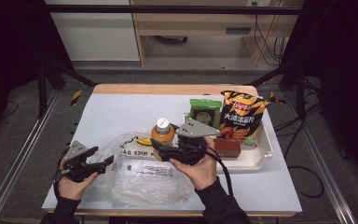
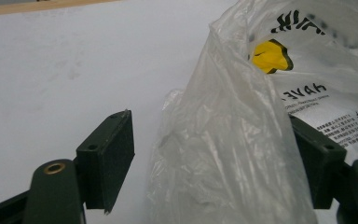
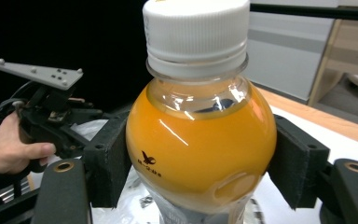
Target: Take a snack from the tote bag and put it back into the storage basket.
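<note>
Left gripper (image 1: 103, 164): held at the near left of the white table (image 1: 116, 112), pointing right. Jaws stand wide apart; a fold of the clear plastic bag (image 1: 140, 175) rises between them, close against the right jaw, with a clear gap at the left jaw.

Clear plastic bag (image 2: 242, 154): crumpled, thin, printed with black lettering and a yellow mark. Lies at the near centre of the table, between the two hands, its right part under the bottle.

Orange juice bottle (image 1: 162, 132): upright, white screw cap, rounded body full of orange liquid with a small dark logo. Stands at the bag's far right edge, just left of the tray.

Right gripper (image 1: 156, 148): held right of centre, pointing left, grey plate on top. Its jaws are closed against both sides of the orange juice bottle (image 3: 200, 140) at its widest part.

White tray (image 1: 256, 156): right side of the table. Holds a green packet (image 1: 205, 111) at the back, a brown block (image 1: 227, 147) in front, and an orange-and-black crisp bag (image 1: 242, 115) at the right.
</note>
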### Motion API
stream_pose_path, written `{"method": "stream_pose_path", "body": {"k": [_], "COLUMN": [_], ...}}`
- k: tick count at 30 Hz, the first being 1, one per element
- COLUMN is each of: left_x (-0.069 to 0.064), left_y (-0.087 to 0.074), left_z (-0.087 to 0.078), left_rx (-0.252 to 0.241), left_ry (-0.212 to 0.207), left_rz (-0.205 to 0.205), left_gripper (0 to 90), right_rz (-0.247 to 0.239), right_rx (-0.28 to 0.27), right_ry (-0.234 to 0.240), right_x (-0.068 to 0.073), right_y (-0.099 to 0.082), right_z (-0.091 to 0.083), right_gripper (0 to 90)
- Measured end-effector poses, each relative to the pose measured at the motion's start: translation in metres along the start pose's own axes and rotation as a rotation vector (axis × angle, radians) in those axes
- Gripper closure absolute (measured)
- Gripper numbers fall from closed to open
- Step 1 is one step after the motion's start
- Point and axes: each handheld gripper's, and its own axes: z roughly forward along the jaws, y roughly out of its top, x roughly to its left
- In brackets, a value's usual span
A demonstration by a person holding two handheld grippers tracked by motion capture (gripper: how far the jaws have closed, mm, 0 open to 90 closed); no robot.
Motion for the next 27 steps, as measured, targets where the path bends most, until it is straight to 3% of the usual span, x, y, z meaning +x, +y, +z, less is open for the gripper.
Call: {"method": "stream_pose_path", "body": {"k": [10,27], "left_x": [0.000,-0.002], "left_y": [0.001,0.006], "left_z": [-0.002,-0.009], "left_rx": [-0.008,-0.035], "left_ry": [-0.001,-0.002], "left_rz": [0.000,0.001], "left_gripper": [23.6,23.2], "right_rz": [0.002,0.018], "right_rx": [0.004,0.015], "right_ry": [-0.067,-0.154], "right_x": [-0.024,-0.056], "right_y": [0.003,-0.011], "right_z": [-0.029,-0.063], "right_gripper": [30.3,30.3]}}
